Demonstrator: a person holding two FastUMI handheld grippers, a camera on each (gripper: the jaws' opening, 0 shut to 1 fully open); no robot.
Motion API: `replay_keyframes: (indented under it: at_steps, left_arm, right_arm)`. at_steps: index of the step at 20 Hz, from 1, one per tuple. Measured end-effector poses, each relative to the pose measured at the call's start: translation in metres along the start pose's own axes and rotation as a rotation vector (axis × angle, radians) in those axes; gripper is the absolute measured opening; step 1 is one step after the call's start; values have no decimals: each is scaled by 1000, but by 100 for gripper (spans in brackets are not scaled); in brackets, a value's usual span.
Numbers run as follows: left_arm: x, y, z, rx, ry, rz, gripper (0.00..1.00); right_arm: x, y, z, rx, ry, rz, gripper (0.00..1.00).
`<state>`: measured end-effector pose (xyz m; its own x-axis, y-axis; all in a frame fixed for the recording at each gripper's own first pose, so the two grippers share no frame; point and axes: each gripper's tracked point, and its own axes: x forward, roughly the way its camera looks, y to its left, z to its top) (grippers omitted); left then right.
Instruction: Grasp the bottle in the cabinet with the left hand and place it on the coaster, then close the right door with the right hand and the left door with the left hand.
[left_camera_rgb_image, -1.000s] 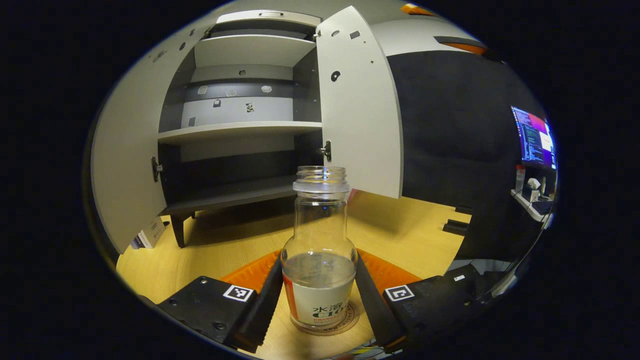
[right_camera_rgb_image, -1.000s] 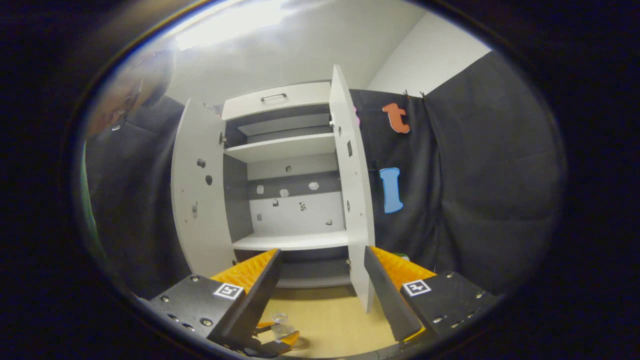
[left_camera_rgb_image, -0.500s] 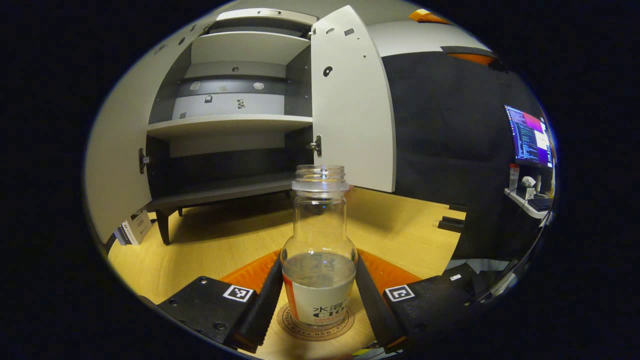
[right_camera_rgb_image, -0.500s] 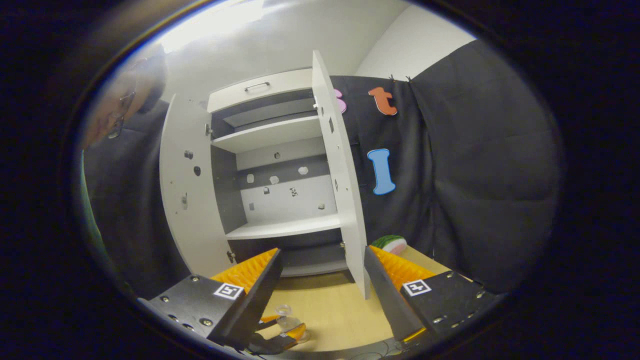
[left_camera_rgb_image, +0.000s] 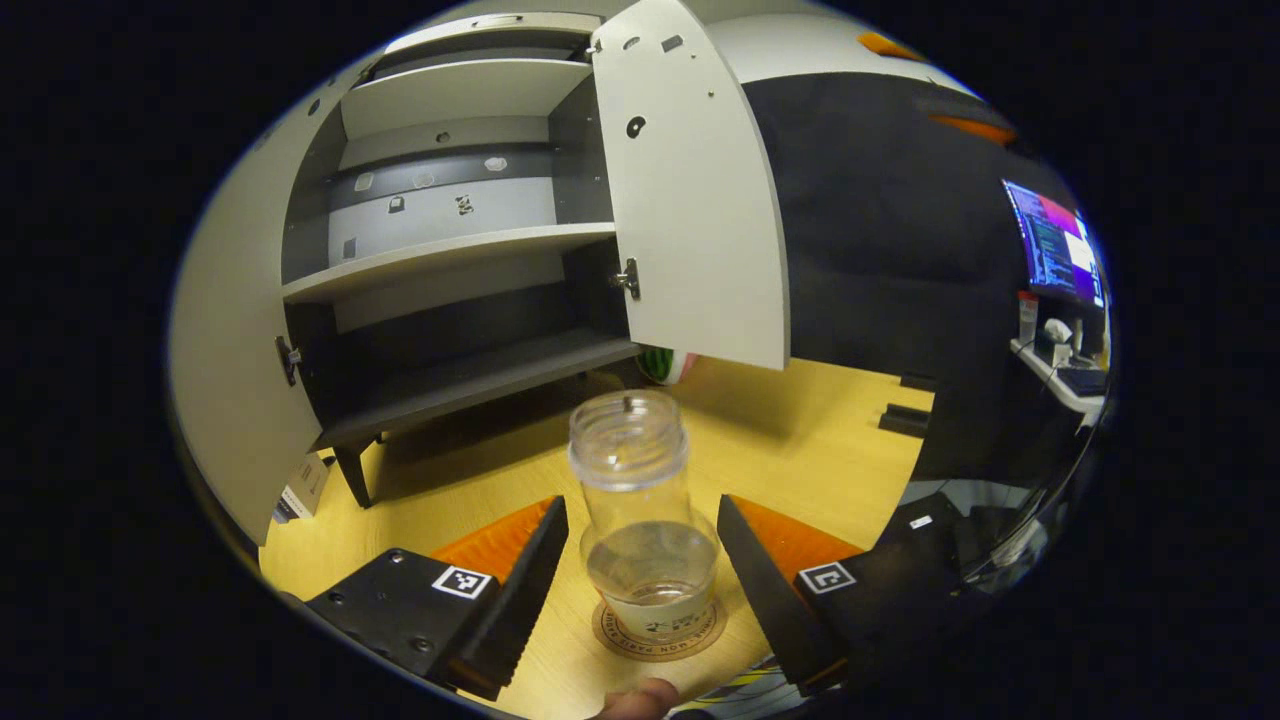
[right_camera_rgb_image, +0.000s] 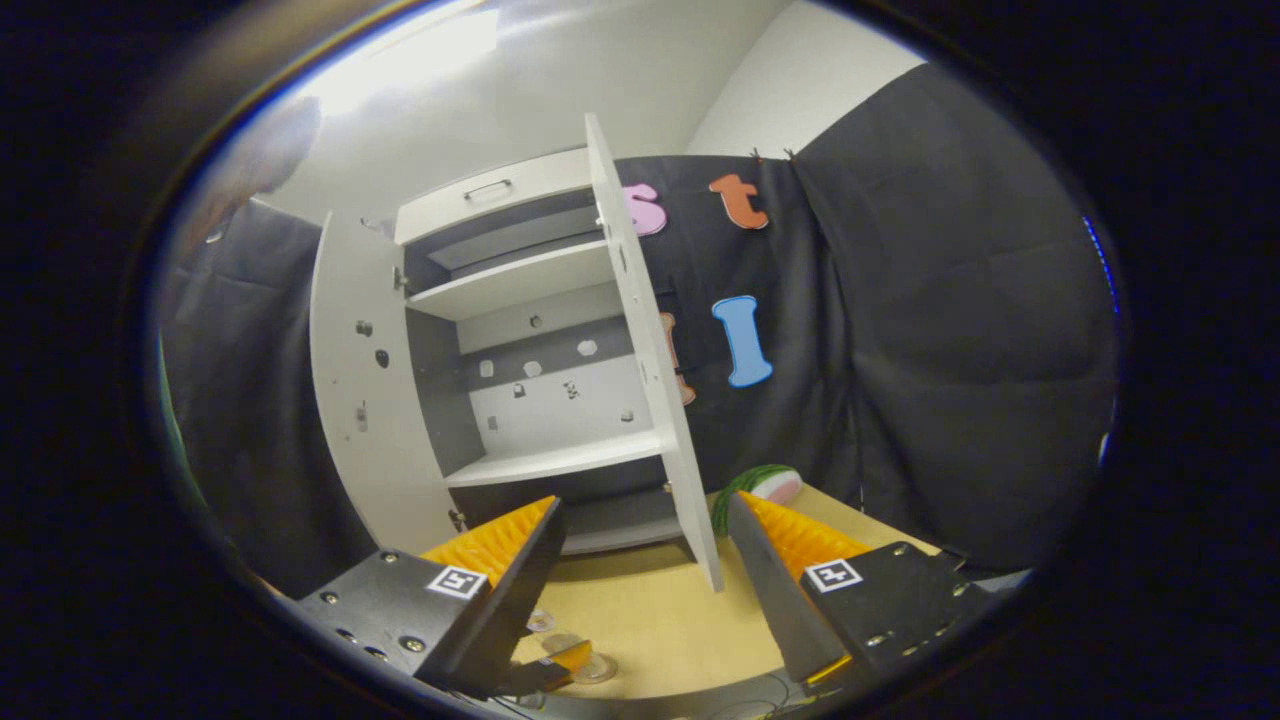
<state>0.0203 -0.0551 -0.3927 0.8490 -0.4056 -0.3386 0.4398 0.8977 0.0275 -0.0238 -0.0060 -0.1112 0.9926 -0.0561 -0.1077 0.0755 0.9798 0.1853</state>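
A clear glass bottle (left_camera_rgb_image: 640, 500) with a little water stands upright on a round coaster (left_camera_rgb_image: 655, 635) on the wooden table. My left gripper (left_camera_rgb_image: 640, 510) is open, its fingers (left_camera_rgb_image: 520, 590) standing clear of the bottle on both sides. The cabinet (left_camera_rgb_image: 450, 250) has both doors open: the right door (left_camera_rgb_image: 690, 200) and the left door (left_camera_rgb_image: 230, 380). In the right gripper view, my right gripper (right_camera_rgb_image: 643, 510) is open and holds nothing, just before the right door's (right_camera_rgb_image: 650, 380) front edge. The left door (right_camera_rgb_image: 360, 400) stands wide open. The left gripper (right_camera_rgb_image: 560, 660) shows low down, partly hidden.
A watermelon-slice toy (left_camera_rgb_image: 665, 365) (right_camera_rgb_image: 765, 485) lies on the table under the right door. A lit monitor (left_camera_rgb_image: 1055, 250) and a small shelf stand at the far right. A fingertip (left_camera_rgb_image: 640, 705) shows at the bottom edge. A person in dark clothes (right_camera_rgb_image: 250, 350) stands left of the cabinet.
My left gripper has opened and let go of the bottle, which now stands on the coaster, and has risen a little. The right gripper has shifted rightward toward the right door's edge.
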Motion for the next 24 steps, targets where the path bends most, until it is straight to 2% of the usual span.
replay_keyframes:
  at_steps: [1,3,6,8,9,10,12,13,14,16,18,22,24]
  left_arm:
    - [-7,-2,9,-19,13,-12,96]
    - [-20,-3,35,-39,19,-21,96]
    - [-42,5,89,-41,-36,-7,96]
    - [-56,13,128,-36,-69,15,96]
    - [-65,18,143,-37,-70,38,95]
    - [-75,22,164,-45,-87,46,95]
    - [-94,29,210,-57,-136,70,96]
    - [-103,34,226,-59,-157,94,96]
    - [-111,41,243,-51,-177,123,96]
    - [-127,51,265,-36,-194,187,97]
    - [-142,51,279,-57,-206,216,97]
    - [-176,58,286,-105,-232,236,98]
    - [-193,73,287,-114,-252,279,98]
  right_arm:
    - [0,-2,-4,15,28,1,96]
    - [1,-4,-18,64,94,29,99]
    - [16,-29,-10,97,67,-40,99]
    - [29,-38,-12,37,65,-50,99]
    - [39,-42,-8,0,48,-28,100]
    - [50,-44,0,-25,31,-10,96]
    - [75,-55,14,-59,-1,-3,100]
    - [88,-61,27,-66,-27,-10,96]
    - [99,-63,36,-72,-45,-3,100]
    - [124,-64,53,-74,-60,17,100]
    - [151,-69,67,-85,-55,29,100]
    - [199,-99,97,-128,-50,-31,100]
    - [217,-106,111,-111,-44,-39,100]
